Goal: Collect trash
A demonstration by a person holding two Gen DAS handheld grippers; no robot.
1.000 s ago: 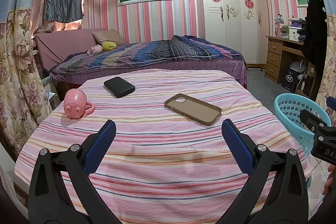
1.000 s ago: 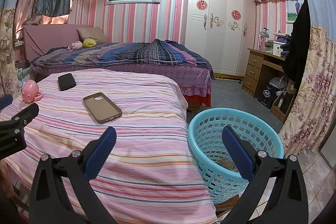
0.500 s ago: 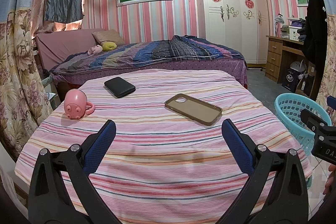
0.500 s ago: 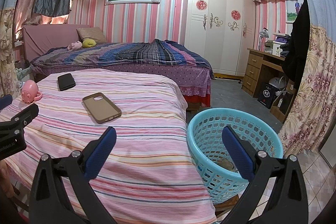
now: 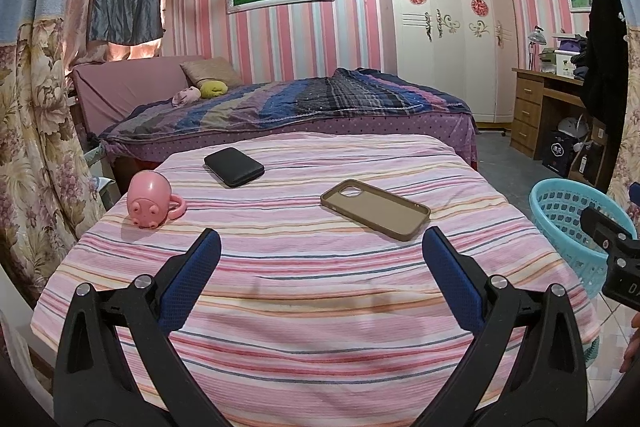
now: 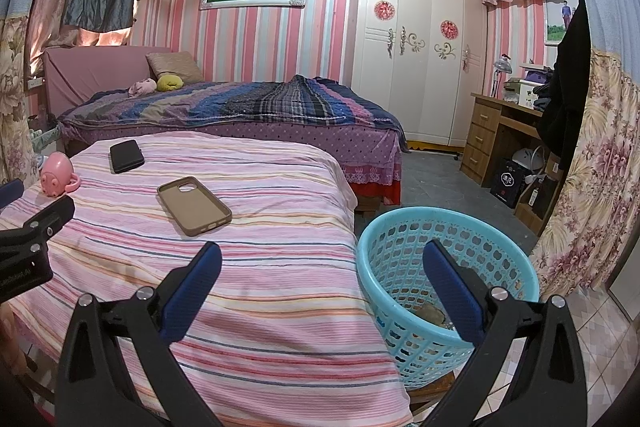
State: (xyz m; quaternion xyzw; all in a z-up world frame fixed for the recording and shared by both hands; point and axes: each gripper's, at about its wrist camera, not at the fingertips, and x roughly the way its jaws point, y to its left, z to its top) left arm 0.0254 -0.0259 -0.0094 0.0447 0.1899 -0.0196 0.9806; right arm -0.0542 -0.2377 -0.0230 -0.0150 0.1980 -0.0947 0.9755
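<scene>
Comparing with the pictures from a moment earlier, almost nothing differs: left gripper and right gripper hold the same poses, both spread wide and empty, and nothing on the striped cloth has shifted. Suggests a pause, with collecting apparently finished or at least stalled. Lying on the cloth: only a pink mug, a black case and a brown phone cover, none looking like rubbish. Standing just beside the table on the right: a blue basket, holding a brownish lump at the bottom, probably trash already dropped, though half hidden behind the right finger and the mesh, so hard to identify.
</scene>
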